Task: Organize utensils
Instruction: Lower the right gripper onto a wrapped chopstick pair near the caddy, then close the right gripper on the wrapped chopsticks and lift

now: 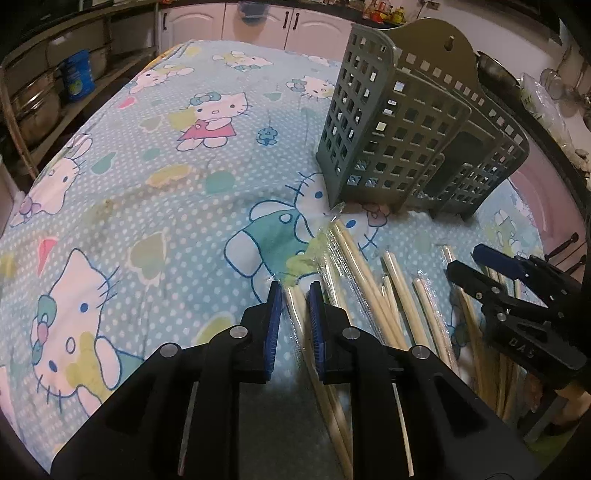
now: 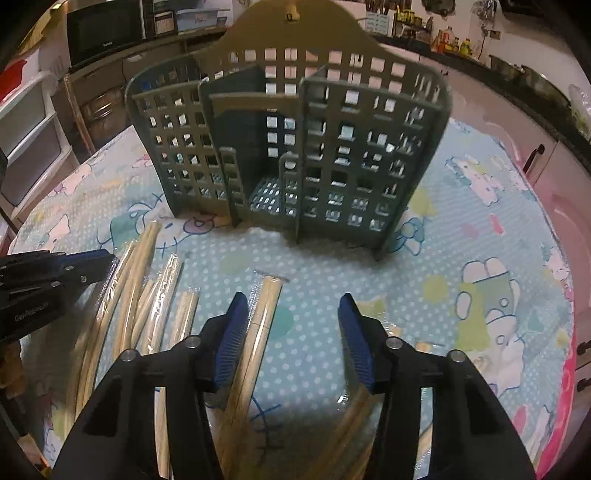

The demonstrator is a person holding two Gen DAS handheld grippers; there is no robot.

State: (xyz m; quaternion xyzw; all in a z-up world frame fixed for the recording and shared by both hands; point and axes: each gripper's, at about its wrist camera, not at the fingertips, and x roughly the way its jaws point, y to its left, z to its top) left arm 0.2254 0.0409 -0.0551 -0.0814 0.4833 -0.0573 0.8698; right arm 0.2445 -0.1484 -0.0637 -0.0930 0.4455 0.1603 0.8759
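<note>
Several pairs of pale wooden chopsticks (image 1: 369, 277) in clear wrappers lie fanned on the cartoon-cat cloth (image 1: 147, 184). My left gripper (image 1: 295, 314) is shut on one wrapped pair (image 1: 295, 306) at the fan's left edge. It shows from the side in the right wrist view (image 2: 109, 264). My right gripper (image 2: 293, 325) is open low over the cloth (image 2: 443, 258). One wrapped pair (image 2: 264, 314) lies just inside its left pad, untouched by the right pad. From the left wrist view it (image 1: 469, 262) hangs over the pile's right side. Behind stands a grey-green lattice utensil holder (image 2: 288, 140) (image 1: 406, 129), its compartments empty.
More wrapped chopsticks (image 2: 147, 295) lie between the two grippers. Shelves with steel pots (image 1: 37, 103) and a blue tub (image 1: 77, 75) stand past the table's left edge. A microwave (image 2: 103, 29) and white cabinets (image 1: 258, 22) line the back.
</note>
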